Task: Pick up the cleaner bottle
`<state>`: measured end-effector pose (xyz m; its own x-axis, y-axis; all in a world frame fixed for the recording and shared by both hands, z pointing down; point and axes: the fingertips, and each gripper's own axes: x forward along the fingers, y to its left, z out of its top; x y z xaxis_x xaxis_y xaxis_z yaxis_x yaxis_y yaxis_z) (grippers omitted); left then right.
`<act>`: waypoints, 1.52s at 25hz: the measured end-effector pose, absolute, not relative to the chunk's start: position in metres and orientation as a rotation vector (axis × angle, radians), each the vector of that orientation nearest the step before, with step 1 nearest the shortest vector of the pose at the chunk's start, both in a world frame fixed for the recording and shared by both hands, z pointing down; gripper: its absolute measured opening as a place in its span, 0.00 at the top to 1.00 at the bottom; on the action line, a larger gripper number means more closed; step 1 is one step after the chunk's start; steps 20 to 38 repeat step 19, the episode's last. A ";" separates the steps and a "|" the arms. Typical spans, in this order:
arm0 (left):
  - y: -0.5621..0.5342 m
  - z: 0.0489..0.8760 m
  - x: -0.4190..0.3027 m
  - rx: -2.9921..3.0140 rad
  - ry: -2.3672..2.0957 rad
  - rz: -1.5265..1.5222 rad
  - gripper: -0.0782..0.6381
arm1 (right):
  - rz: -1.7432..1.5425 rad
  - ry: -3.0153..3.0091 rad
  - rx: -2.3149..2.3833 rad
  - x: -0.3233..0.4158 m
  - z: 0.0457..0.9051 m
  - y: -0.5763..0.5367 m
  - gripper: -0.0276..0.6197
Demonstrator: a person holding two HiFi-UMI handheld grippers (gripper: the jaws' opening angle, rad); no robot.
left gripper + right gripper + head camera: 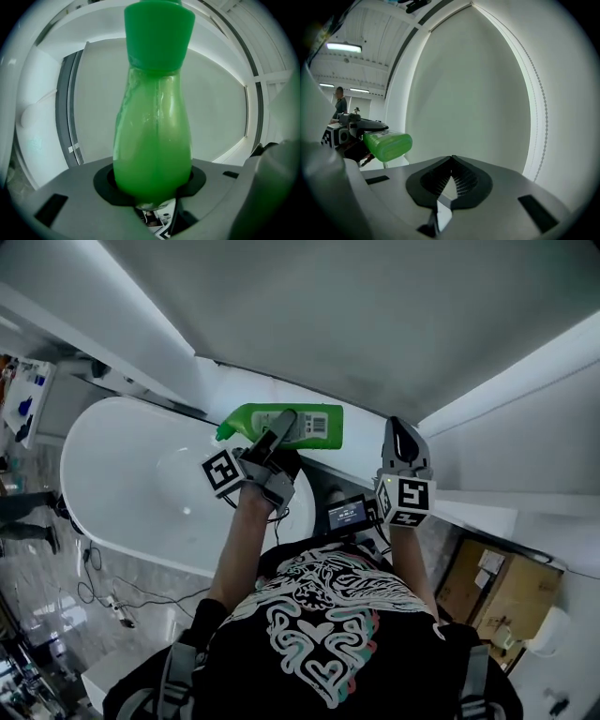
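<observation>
Jaws of my left gripper [279,435] clamp the green bottle [314,426], lying sideways at its twelve o'clock, above the bathtub [122,474]. My right gripper [402,432], at the bottle's three o'clock, has its jaws together and empty. I'd lift slowly, squeezing firmly.

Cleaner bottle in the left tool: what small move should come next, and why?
Probably a short lift straight up, with the same grip. The left tool is closed on the cleaner bottle, which lies sideways by the bathtub rim, cap toward the tub. The right tool is shut, empty and apart from it, so the left carries it alone.
</observation>
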<state>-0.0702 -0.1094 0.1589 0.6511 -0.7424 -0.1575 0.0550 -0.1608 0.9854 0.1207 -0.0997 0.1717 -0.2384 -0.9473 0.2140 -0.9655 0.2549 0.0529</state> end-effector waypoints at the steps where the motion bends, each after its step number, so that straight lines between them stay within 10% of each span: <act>1: -0.108 0.157 -0.069 1.594 -0.570 -0.783 0.61 | 0.122 -2.319 1.799 0.121 0.172 -0.098 0.92; 38: -0.115 0.153 -0.063 1.622 -0.536 -0.731 0.61 | 0.107 -2.299 1.814 0.120 0.169 -0.103 0.92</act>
